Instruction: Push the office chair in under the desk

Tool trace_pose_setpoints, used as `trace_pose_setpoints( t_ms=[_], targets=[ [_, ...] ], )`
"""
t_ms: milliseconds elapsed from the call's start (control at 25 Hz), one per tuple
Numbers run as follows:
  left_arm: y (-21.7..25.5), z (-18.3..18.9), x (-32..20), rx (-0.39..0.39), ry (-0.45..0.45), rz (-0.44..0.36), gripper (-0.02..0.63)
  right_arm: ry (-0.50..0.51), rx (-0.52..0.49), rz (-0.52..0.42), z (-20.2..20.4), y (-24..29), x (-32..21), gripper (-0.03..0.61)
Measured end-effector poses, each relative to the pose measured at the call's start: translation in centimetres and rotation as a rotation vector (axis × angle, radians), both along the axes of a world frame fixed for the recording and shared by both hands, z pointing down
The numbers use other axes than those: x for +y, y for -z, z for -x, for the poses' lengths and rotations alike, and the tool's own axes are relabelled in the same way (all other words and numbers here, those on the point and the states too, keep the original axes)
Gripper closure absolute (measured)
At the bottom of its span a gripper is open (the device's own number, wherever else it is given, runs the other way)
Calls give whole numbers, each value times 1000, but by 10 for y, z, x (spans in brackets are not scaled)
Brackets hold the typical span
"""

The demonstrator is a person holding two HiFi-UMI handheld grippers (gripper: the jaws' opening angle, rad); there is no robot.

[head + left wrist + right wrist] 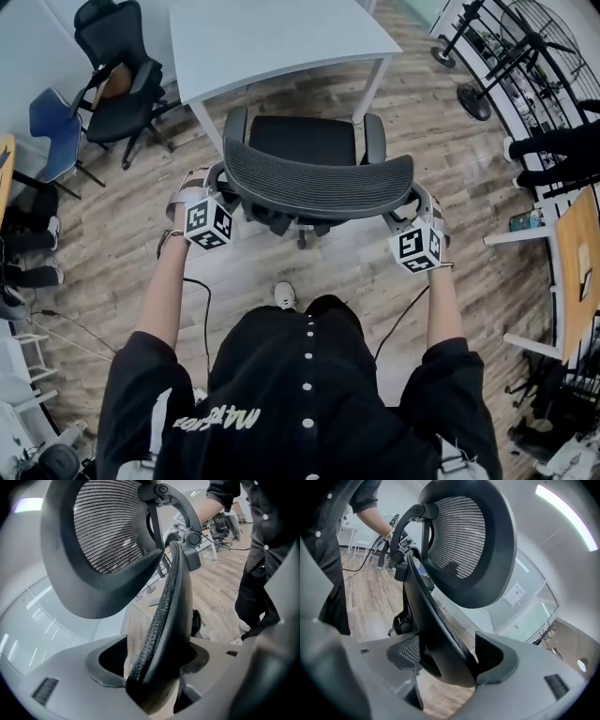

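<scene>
The office chair (pixel 305 141) stands on the wooden floor at the near edge of the desk (pixel 272 37). It faces the desk, in line with the gap between the two visible desk legs. The seat appears not yet under the top, so the push looks to be at its start.

Grip arrangement:
- The left gripper (pixel 217 187) clamps the left rim of the backrest (pixel 319 178). In the left gripper view the jaws stand wide, and the padded rim (pixel 171 611) fills the space between them.
- The right gripper (pixel 412 208) clamps the right rim. In the right gripper view the rim (pixel 426 620) is seated between the jaws and bears against them.
- The two holds are level, one at each end of the backrest. This placement probably spreads the push evenly and stops the chair from swivelling on its base.
- The person stands directly behind the chair with both arms extended, so any push acts straight toward the desk.

Count:
- Desk: one, white.
- Desk legs in view: two.
- Chairs at the desk: one, with two armrests and one headrest (pixel 108 531).
- Grippers: two, both engaged on the backrest.
- Other chairs: two, one black (pixel 117 66) and one blue (pixel 56 131), well apart beyond the desk's left corner.
- Floor fan (pixel 473 98): one, beyond the right corner.
</scene>
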State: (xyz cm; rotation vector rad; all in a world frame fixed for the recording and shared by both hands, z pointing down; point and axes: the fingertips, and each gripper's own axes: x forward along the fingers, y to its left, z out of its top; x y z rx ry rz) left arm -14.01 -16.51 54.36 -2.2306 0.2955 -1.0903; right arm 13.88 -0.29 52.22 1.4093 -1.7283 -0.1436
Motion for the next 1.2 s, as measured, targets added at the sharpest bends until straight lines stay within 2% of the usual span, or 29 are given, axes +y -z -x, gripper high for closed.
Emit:
trace_pose_setpoints(
  t_ms=[560,1200],
  targets=[
    [-4,-22,-35,-5,22,5,318,16,1,-16,-24,-3,-40,238],
    [-8,-66,-75,-11,71,12,319,47,4,-18,-76,-6,-93,238]
  ],
)
